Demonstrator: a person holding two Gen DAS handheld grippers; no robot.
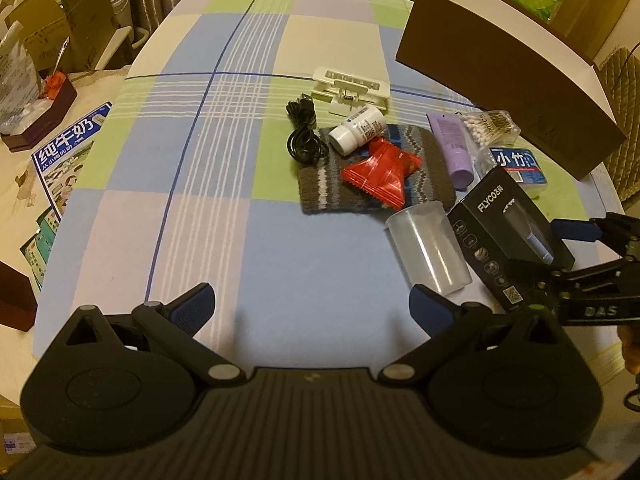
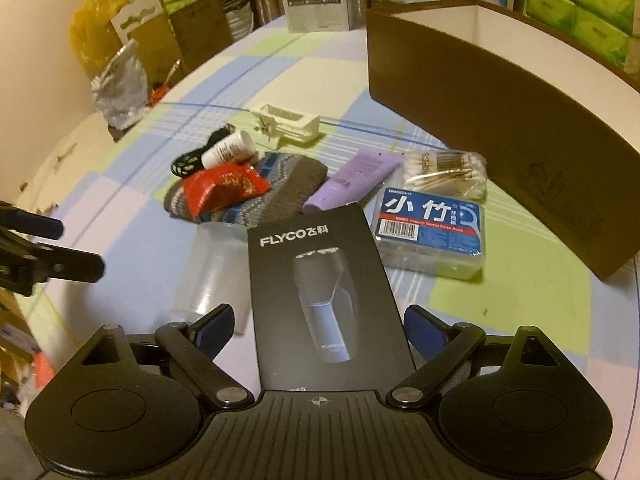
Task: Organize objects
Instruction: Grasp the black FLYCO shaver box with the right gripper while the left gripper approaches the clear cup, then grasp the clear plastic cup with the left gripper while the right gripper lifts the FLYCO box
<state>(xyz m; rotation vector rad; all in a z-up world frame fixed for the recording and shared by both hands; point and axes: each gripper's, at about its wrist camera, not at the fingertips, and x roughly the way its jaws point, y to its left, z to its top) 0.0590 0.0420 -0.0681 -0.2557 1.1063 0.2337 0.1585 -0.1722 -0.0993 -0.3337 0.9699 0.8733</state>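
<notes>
A black FLYCO shaver box lies on the checked tablecloth. My right gripper is open and straddles the box's near end, with a small gap at each finger. In the left wrist view that gripper enters from the right over the same box. My left gripper is open above bare cloth, holding nothing. A clear plastic cup lies on its side beside the box. Red snack packets and a white bottle rest on a knitted cloth.
A large brown open box stands at the right. Before it lie a floss pick case, cotton swabs and a purple tube. A black cable and a white plastic holder sit farther back. Cartons line the table's far edge.
</notes>
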